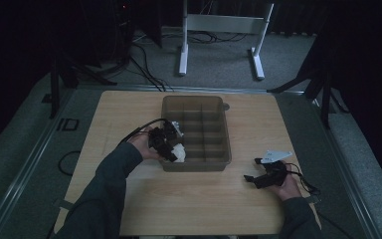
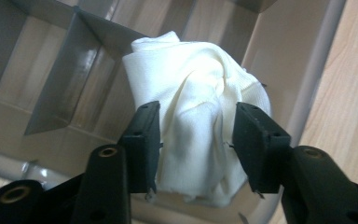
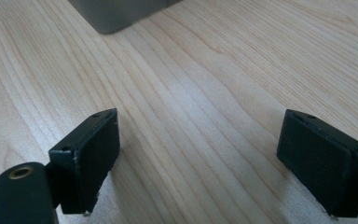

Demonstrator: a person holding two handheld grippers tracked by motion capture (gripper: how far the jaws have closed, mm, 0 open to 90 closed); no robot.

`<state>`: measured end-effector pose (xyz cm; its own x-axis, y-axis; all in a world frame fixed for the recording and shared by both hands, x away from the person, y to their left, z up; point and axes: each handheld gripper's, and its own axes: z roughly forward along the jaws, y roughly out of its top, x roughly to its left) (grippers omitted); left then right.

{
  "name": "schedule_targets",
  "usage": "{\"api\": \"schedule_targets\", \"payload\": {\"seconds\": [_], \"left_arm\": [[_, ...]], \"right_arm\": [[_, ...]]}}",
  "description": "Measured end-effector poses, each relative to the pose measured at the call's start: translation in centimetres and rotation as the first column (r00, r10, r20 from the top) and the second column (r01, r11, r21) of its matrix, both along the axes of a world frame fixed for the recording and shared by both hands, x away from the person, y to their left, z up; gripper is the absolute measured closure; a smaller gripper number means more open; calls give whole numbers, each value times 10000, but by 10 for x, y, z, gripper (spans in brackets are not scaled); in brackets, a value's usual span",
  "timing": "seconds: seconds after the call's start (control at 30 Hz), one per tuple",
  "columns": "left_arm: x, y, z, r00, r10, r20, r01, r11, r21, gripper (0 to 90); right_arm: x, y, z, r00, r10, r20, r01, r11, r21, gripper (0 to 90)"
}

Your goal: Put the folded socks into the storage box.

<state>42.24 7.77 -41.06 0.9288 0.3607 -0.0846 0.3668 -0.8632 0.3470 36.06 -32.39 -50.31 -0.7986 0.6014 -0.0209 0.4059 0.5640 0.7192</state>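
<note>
The left gripper (image 1: 171, 149) is at the near left corner of the grey divided tray (image 1: 223, 130), and there's a single white cloth (image 1: 179, 153) bundled right there between its jaws. In the left gripper view the cloth (image 2: 200, 112) fills the gap: both black pads (image 2: 144, 140) press into its folds from either side, so this gripper is clamped on the cloth, with the crumpled top of the bundle rising past the jaw tips. Behind it sit the tray's wall (image 2: 303, 70) and the slanted dividers of the nearest compartments; whether the cloth rests on the tray floor or hangs just above it can't be told. The person's left hand (image 1: 142, 145) wraps the gripper body, a black cable looping off behind it. Over on the near right, well apart from the tray, the right gripper (image 1: 252, 178) sits low by the wooden table (image 1: 189, 199), held by the right hand (image 1: 288, 188), its grey three-cornered plate (image 1: 274, 156) on top. In the right gripper view the two jaws stand wide apart with bare wood grain (image 3: 200, 116) between them, and a corner of the tray (image 3: 116, 14) shows at the far edge. The count: one cloth, one tray, two grippers, one table.
</note>
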Motion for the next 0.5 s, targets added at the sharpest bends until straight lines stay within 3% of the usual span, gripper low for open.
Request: {"api": "schedule_targets", "payload": {"seconds": [0.2, 0.23, 0.5], "left_arm": [[-3, 3, 6, 9999, -29, 147, 29, 10000, -6, 505], [-3, 6, 12, 9992, 35, 387, -26, 9997, -226, 504], [-4, 8, 27, 9954, 188, 943, -123, 9975, -691, 555]], "right_arm": [[0, 0, 0, 10000, -3, -4, 3, 10000, 0, 126], [0, 0, 0, 10000, -2, -1, 2, 10000, -1, 126], [0, 0, 0, 10000, -2, -2, 2, 10000, 0, 126]]}}
